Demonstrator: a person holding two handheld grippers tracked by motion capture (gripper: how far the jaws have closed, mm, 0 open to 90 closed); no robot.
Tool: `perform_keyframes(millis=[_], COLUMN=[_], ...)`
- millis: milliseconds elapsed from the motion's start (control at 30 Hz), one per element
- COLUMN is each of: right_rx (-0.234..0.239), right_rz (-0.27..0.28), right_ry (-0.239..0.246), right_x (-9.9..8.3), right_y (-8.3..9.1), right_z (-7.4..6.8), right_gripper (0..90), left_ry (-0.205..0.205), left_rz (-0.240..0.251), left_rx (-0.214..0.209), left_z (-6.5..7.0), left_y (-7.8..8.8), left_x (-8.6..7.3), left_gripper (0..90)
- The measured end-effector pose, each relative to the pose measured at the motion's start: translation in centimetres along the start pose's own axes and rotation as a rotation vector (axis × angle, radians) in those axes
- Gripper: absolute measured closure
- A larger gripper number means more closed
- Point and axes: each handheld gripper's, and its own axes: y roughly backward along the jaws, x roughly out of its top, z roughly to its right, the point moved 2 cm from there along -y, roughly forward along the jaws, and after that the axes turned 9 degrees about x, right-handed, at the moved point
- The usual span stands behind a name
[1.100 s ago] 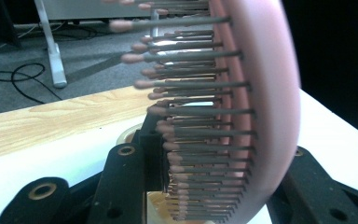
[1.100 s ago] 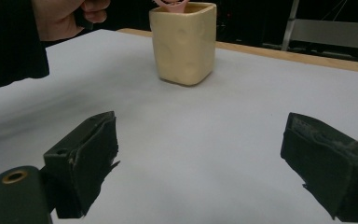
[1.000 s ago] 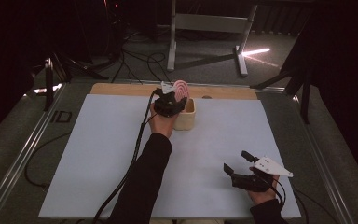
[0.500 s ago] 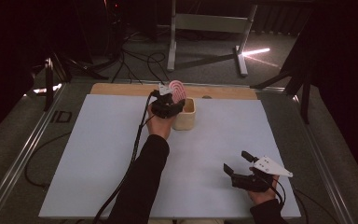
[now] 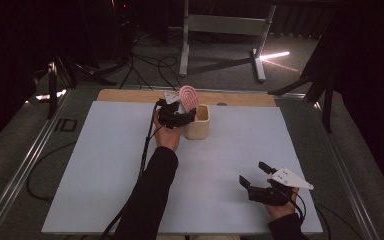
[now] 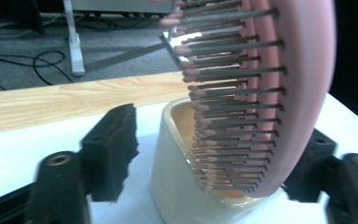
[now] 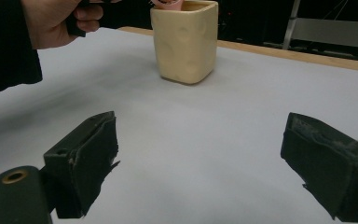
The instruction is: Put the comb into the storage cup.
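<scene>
the left gripper [image 5: 189,116], jaws just opening, brackets the pink brush [image 5: 189,98] in the cream cup [image 5: 198,128] near the table [image 5: 105,165]'s far edge; right gripper [image 5: 256,175] gapes empty.

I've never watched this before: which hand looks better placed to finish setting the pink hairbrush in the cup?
Probably the left gripper: it is right at the cup, jaws just opened around the hairbrush. The right gripper sits open, far off.
</scene>
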Motion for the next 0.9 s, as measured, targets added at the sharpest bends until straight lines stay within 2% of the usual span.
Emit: perform_keyframes(millis=[167,267,500,733,900], right_rx=[0.0,0.003,0.005,0.005,0.006], right_rz=[-0.006,-0.005,-0.006,-0.004,-0.004], right_ry=[0.0,0.001,0.003,0.002,0.002], right_x=[0.0,0.0,-0.1,-0.1,-0.1], right_y=[0.0,-0.1,-0.1,-0.1,-0.1], right_z=[0.0,0.0,0.0,0.0,0.0], right_gripper=[10.7,10.6,10.7,10.7,10.6], left_ry=[-0.007,-0.033,-0.069,-0.074,-0.103], left_rz=[0.006,0.001,-0.015,-0.003,0.02], left_rx=[0.005,0.022,0.017,-0.001,-0.018], left_z=[0.0,0.1,0.2,0.1,0.0], left_y=[0.2,0.3,0.4,1.2,2.2], left_x=[0.1,0.2,0.2,0.5,1.0], left_gripper=[15.6,13.6,0.2,0.1,0.1])
